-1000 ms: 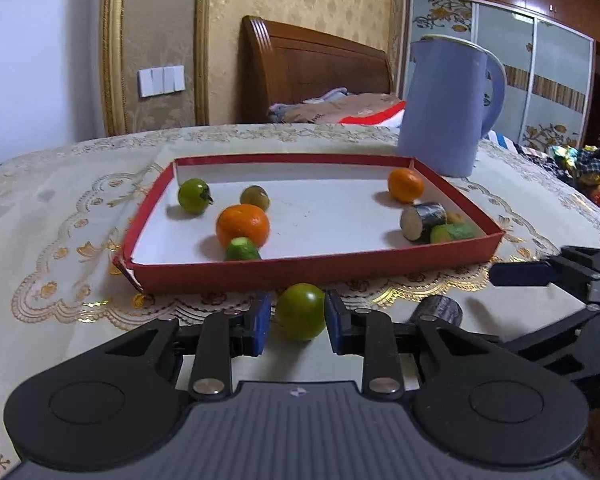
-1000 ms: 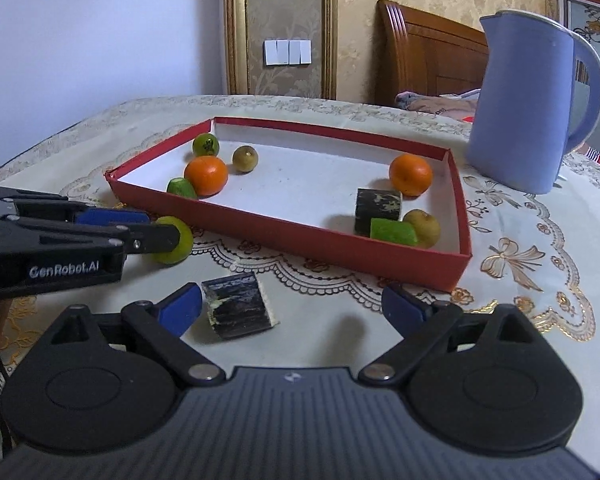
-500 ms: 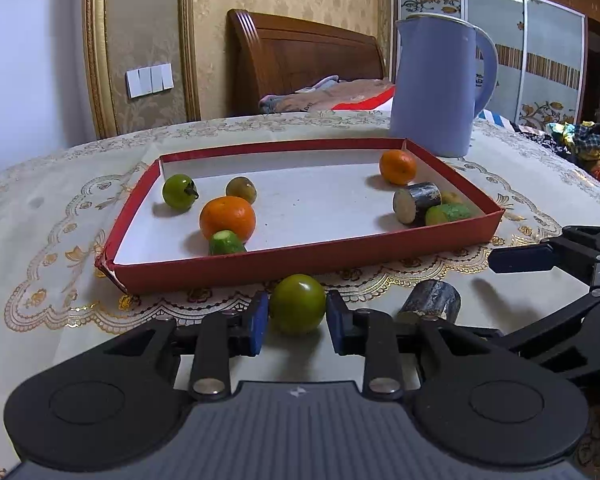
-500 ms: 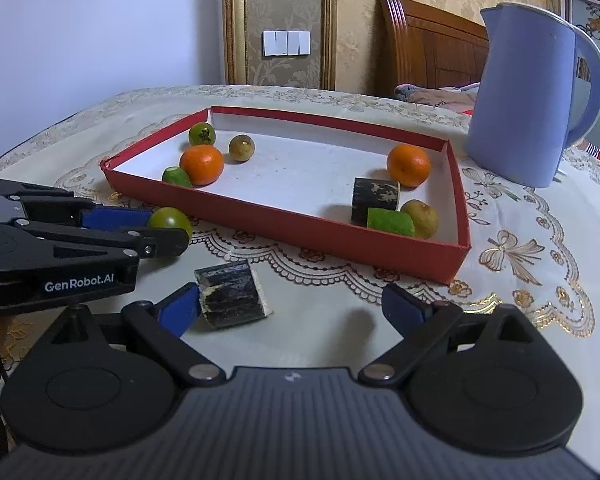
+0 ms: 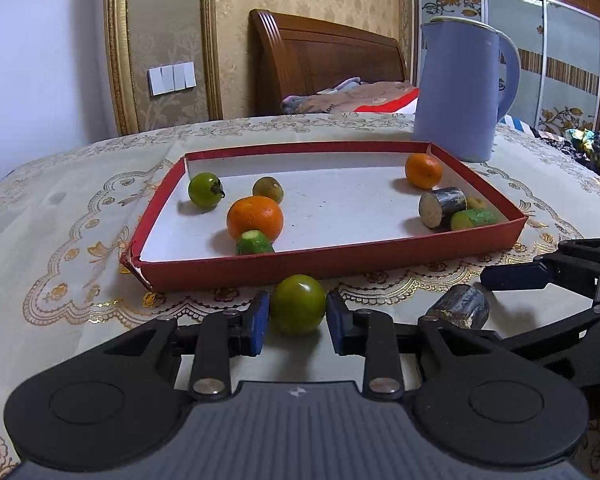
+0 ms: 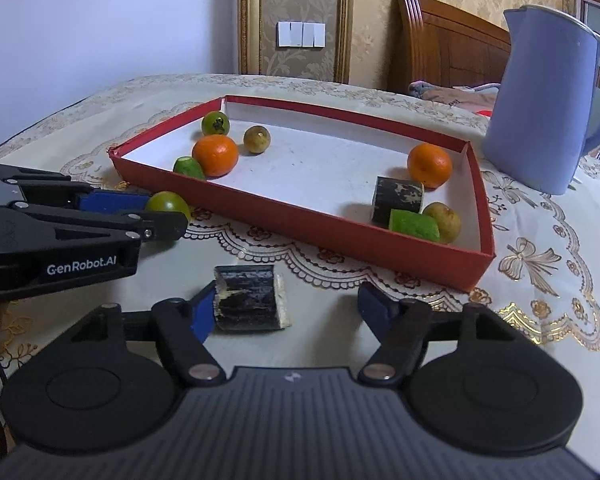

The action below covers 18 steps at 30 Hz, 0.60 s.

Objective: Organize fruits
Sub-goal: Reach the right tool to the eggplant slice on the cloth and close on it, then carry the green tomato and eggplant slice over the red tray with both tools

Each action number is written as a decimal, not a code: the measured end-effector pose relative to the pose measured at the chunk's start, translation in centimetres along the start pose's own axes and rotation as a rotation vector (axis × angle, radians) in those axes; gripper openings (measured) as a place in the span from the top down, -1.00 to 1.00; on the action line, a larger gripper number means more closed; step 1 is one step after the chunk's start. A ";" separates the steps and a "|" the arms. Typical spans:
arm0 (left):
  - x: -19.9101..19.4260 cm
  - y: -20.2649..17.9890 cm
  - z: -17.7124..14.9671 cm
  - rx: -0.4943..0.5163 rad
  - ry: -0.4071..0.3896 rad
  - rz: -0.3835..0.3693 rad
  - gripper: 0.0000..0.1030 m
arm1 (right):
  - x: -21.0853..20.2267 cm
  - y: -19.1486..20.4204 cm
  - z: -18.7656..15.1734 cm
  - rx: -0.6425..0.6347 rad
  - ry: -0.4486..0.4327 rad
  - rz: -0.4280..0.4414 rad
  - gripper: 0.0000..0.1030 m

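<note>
My left gripper [image 5: 298, 320] is shut on a green tomato [image 5: 298, 310], just in front of the red tray's near wall [image 5: 332, 258]. The right wrist view shows the same tomato [image 6: 168, 203] between the left gripper's fingers [image 6: 156, 232]. My right gripper [image 6: 288, 310] is closing around a dark cylinder piece [image 6: 248, 300] lying on the tablecloth. Its left pad touches the piece and the right pad [image 6: 374, 308] stands apart. The tray holds two oranges [image 5: 255, 218] [image 5: 423, 171], a green tomato [image 5: 205, 190], a brownish fruit [image 5: 268, 189], green pieces [image 5: 254, 243] and a dark cylinder [image 5: 440, 207].
A tall blue jug [image 5: 460, 92] stands behind the tray's far right corner. The cream lace tablecloth [image 5: 60, 240] covers a round table whose edge curves away on the left. A wooden headboard [image 5: 324, 52] and a bed lie beyond the table.
The right gripper's jaws have come closer together around the dark piece, and its left pad now rests against it. The left gripper keeps its hold on the green tomato.
</note>
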<state>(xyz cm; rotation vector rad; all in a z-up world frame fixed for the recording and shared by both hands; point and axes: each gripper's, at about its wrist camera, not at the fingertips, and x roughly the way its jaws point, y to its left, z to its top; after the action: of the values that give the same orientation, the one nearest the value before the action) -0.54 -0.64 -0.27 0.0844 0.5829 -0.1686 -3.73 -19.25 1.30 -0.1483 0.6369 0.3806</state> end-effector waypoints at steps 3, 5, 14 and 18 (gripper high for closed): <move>0.0 0.0 0.0 -0.001 0.000 -0.001 0.42 | -0.1 0.1 0.0 -0.007 -0.006 0.001 -0.12; 0.0 0.0 0.0 0.000 0.000 0.000 0.42 | -0.2 0.1 0.0 -0.007 -0.012 0.000 0.14; -0.1 -0.2 -0.1 0.015 -0.003 0.003 0.42 | -0.4 0.1 -0.1 -0.008 -0.028 -0.003 0.41; -0.4 -0.2 -0.2 0.017 -0.019 -0.006 0.42 | -0.8 -0.4 -0.2 0.024 -0.054 -0.019 0.41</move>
<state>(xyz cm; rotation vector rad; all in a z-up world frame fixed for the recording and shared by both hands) -0.97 -0.75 -0.22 0.0979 0.5628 -0.1797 -4.27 -19.90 1.66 -0.1210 0.5858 0.3570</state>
